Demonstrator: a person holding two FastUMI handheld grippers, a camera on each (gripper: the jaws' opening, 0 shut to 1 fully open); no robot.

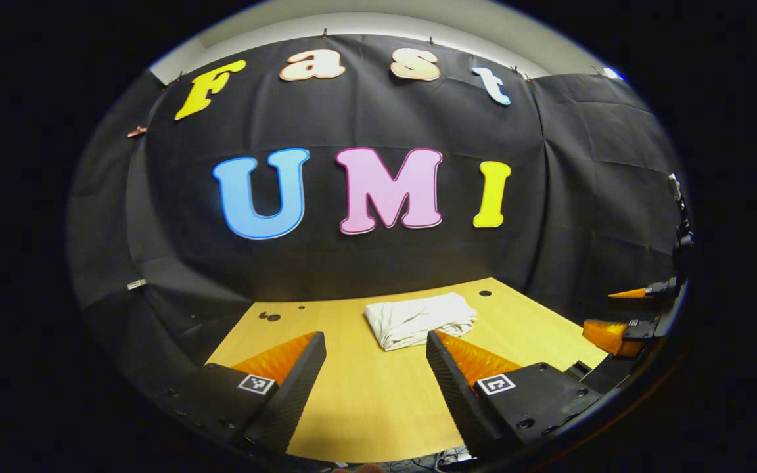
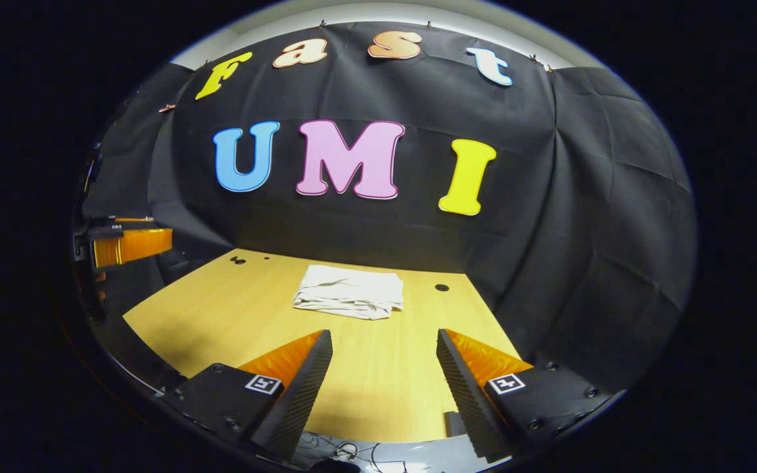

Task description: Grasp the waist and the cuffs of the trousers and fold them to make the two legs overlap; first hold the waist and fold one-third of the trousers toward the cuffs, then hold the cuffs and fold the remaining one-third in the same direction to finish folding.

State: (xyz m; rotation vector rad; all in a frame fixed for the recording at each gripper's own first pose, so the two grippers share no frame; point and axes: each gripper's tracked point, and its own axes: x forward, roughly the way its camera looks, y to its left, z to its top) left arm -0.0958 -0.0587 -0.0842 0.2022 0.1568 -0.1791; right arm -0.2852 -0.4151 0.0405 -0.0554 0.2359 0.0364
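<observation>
White trousers (image 1: 419,319) lie folded into a compact, layered rectangle near the far side of the wooden table (image 1: 365,401); the same bundle of trousers (image 2: 349,291) shows in the right gripper view. My left gripper (image 1: 376,343) hovers open above the table's near part, short of the trousers, nothing between its fingers. My right gripper (image 2: 384,341) is likewise open and empty, held back from the bundle over the table (image 2: 221,315). The right gripper's fingers (image 1: 615,332) appear at the far right edge of the left gripper view, and the left gripper's fingers (image 2: 132,243) at the far left of the right gripper view.
Black cloth walls close the table in at the back and both sides. Small dark holes (image 1: 485,293) dot the tabletop near the far edge, with more holes (image 2: 238,260) at the left rear. Cables (image 2: 345,452) lie below the table's near edge.
</observation>
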